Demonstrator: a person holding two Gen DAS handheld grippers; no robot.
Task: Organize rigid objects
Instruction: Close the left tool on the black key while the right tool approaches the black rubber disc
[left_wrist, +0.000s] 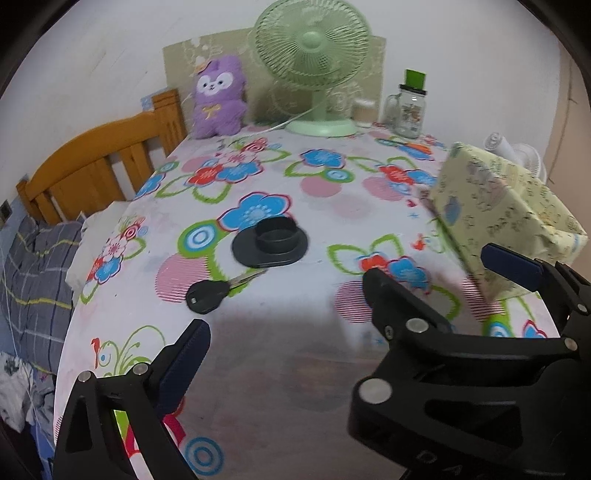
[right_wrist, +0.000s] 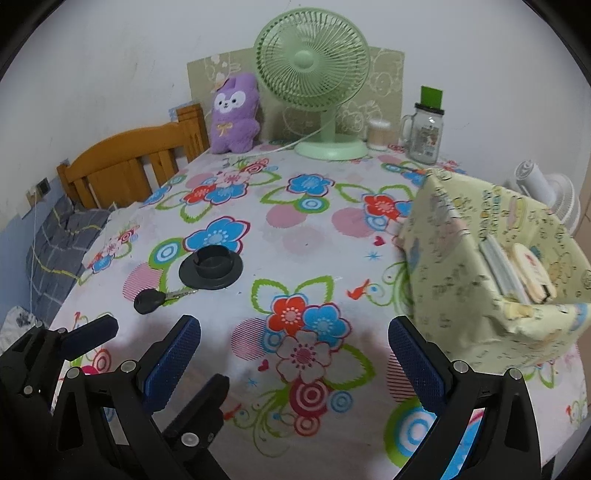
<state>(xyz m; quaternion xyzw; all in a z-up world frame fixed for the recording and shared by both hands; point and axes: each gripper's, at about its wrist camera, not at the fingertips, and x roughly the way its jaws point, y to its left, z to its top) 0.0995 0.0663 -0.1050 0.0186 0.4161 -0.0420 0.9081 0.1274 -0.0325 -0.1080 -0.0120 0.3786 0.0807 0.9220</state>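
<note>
Hovering empty with jaws spread, the left gripper (right_wrist: 140, 358) and right gripper (right_wrist: 295, 354) face a light, rigid key (right_wrist: 157, 298) just beside a stiff black holder (right_wrist: 211, 267); its plastic head seems the surest hold.

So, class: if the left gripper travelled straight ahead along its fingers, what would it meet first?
Probably the black key, lying just ahead of the open left gripper, with the black round lid right behind it. Depth is hard to judge through the fisheye.
</note>
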